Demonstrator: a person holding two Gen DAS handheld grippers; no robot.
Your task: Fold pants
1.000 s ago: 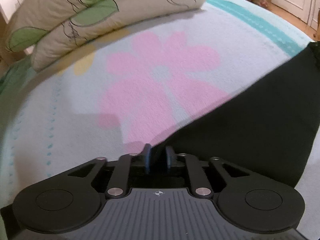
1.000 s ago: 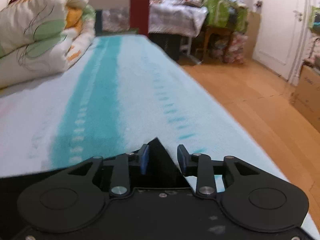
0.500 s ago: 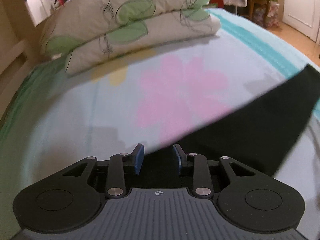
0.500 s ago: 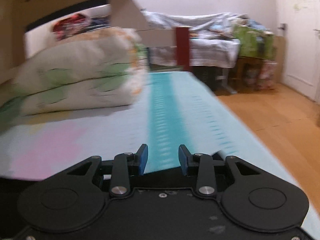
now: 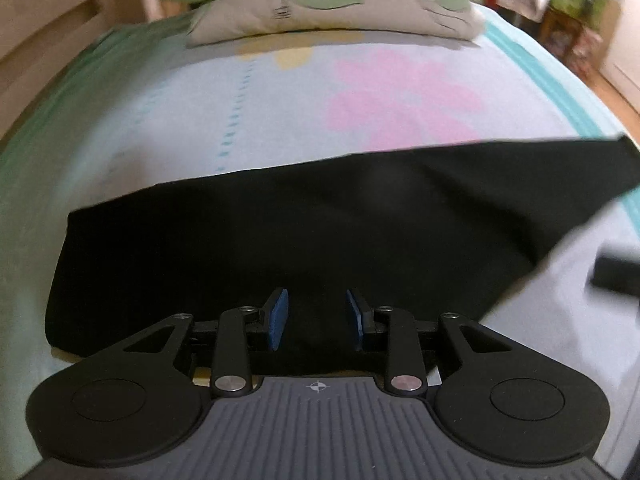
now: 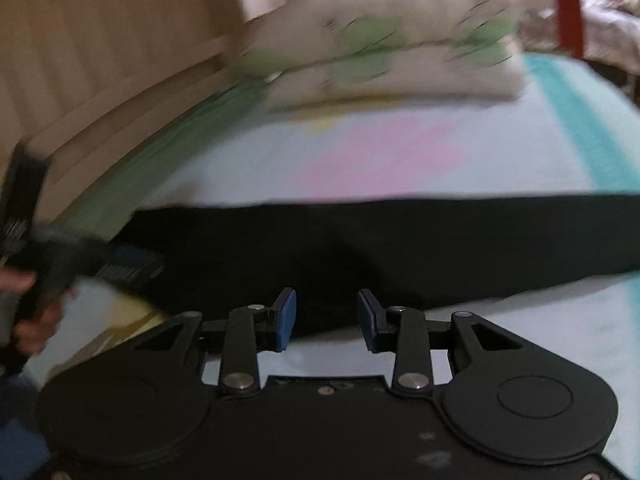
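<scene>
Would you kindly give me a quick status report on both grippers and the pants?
Left gripper open, empty. Right gripper open, empty. Black pants lie spread flat across the bedsheet. Folded quilt behind, apart from the pants.

Dim, warm indoor light, source not visible. Strong fisheye bending at all edges, dark vignette in corners. Right wrist view heavily motion-blurred: folded quilt [image 6: 384, 48], headboard [image 6: 104, 64] smeared. Left wrist view sharper at centre, blurred toward right edge. Black pants [image 5: 320, 232] show almost no fabric detail. Soft shadow under quilt on bedsheet [image 5: 224, 112].
</scene>
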